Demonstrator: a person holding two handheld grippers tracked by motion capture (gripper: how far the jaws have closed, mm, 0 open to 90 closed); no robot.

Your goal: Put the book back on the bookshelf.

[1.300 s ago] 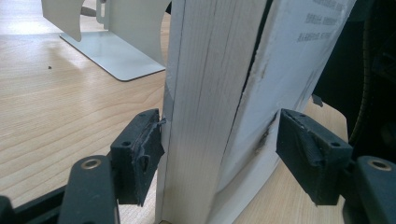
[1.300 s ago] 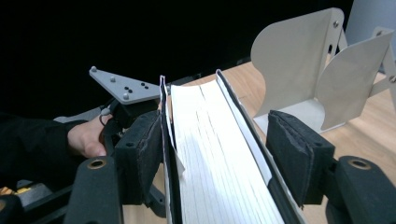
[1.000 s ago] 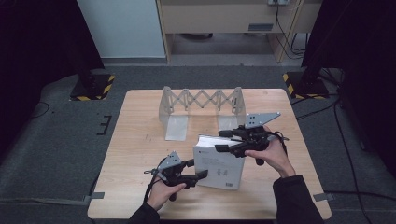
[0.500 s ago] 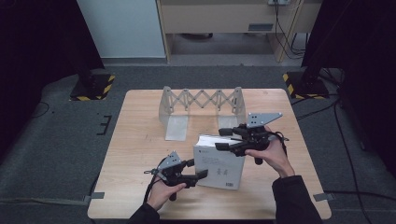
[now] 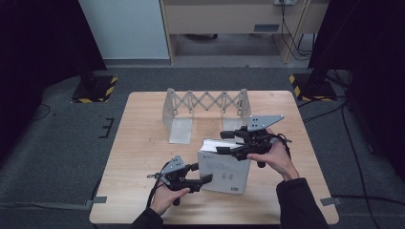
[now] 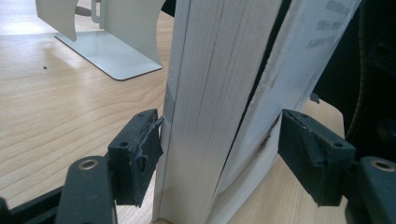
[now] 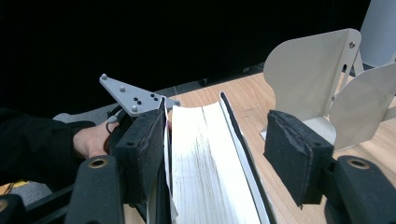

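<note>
White book [image 6: 219, 107] upright between jaws, bookend [image 6: 116, 42]

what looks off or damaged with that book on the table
The book stands on end between the left claw pads with its cover splayed away from the page block, and the cover's lower edge looks scuffed and dark. The right claw straddles its top, one pad apart.

In the left gripper view the book [image 6: 219, 107] runs off the top and bottom edges, so its full height is cut away, and the print on its cover at upper right is too blurred to read. The left gripper [image 6: 219, 154] has one pad [image 6: 140, 149] at the cover, but whether it presses can't be told. In the right gripper view the bookend rack [image 7: 327, 88] is clipped by the right edge, and the book's lower part drops out of frame.
</note>
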